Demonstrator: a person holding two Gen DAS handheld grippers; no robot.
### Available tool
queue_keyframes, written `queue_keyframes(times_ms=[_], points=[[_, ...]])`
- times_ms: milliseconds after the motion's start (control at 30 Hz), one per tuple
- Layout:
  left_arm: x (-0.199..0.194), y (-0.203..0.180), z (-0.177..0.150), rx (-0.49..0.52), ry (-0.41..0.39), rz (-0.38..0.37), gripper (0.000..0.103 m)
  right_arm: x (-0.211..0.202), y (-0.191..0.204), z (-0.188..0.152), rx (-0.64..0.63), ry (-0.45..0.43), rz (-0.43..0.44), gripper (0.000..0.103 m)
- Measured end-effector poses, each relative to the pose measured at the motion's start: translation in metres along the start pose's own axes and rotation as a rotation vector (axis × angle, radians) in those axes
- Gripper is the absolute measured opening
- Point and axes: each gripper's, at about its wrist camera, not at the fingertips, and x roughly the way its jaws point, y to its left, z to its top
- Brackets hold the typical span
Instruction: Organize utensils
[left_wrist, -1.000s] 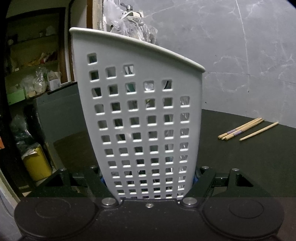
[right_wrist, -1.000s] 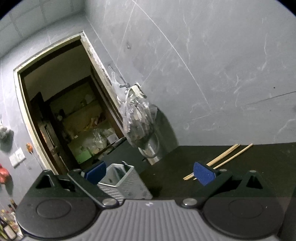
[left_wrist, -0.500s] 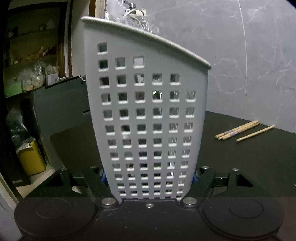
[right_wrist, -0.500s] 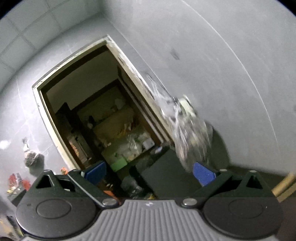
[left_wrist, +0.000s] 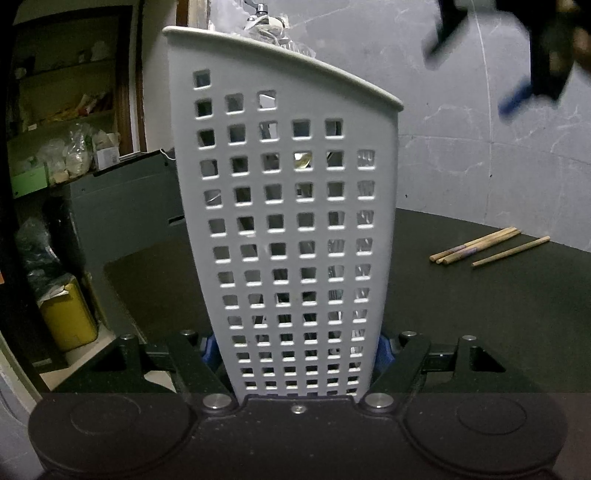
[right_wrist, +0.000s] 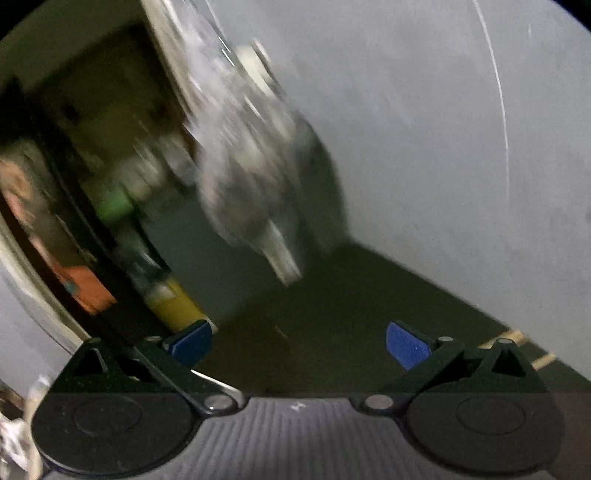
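**Chopsticks waiting on the table, holder clamped upright**

Chopsticks (left_wrist: 480, 246) lay loose on the dark table (left_wrist: 480, 325), well apart from the holder and to its right, near the grey wall. Utensil holder (left_wrist: 295, 229), pale grey with square holes, stood upright and was clamped at its base by the left gripper (left_wrist: 295, 350), blue pads pressed to both sides. Right gripper (right_wrist: 297, 345) hung in the air, jaws wide apart and empty, also glimpsed as a blur at the upper right of the left view (left_wrist: 517, 85). Judged as the fetching step: holder steadied, sticks not yet gathered. Next move likely called for lowering the free tongs over the sticks, closing across them, then tipping them into the open top.
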Motion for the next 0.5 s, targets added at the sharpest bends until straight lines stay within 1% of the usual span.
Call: queue_keyframes(times_ms=[33,133,233,267,300,367,500], points=[[-0.001,-0.001,0.000,-0.008,-0.003,0.000,0.075,0.020,-0.009,-0.001,0.003,0.043,-0.033,0.103],[-0.002,0.001,0.001,-0.027,-0.004,-0.003,0.075,0.061,-0.033,-0.013,0.013,0.137,-0.111,0.103],[-0.003,0.004,0.002,-0.037,-0.004,-0.003,0.075,0.093,-0.060,-0.022,0.043,0.207,-0.187,0.103],[-0.003,0.004,0.002,-0.037,-0.004,0.000,0.075,0.100,-0.070,-0.028,0.053,0.226,-0.210,0.103],[-0.003,0.005,0.002,-0.038,-0.006,0.003,0.075,0.103,-0.080,-0.041,0.060,0.239,-0.229,0.103],[-0.003,0.005,0.002,-0.040,-0.011,0.007,0.075,0.112,-0.094,-0.048,0.070,0.271,-0.266,0.103],[-0.002,0.004,0.004,-0.045,-0.017,0.013,0.075,0.111,-0.119,-0.066,0.122,0.305,-0.319,0.103]])
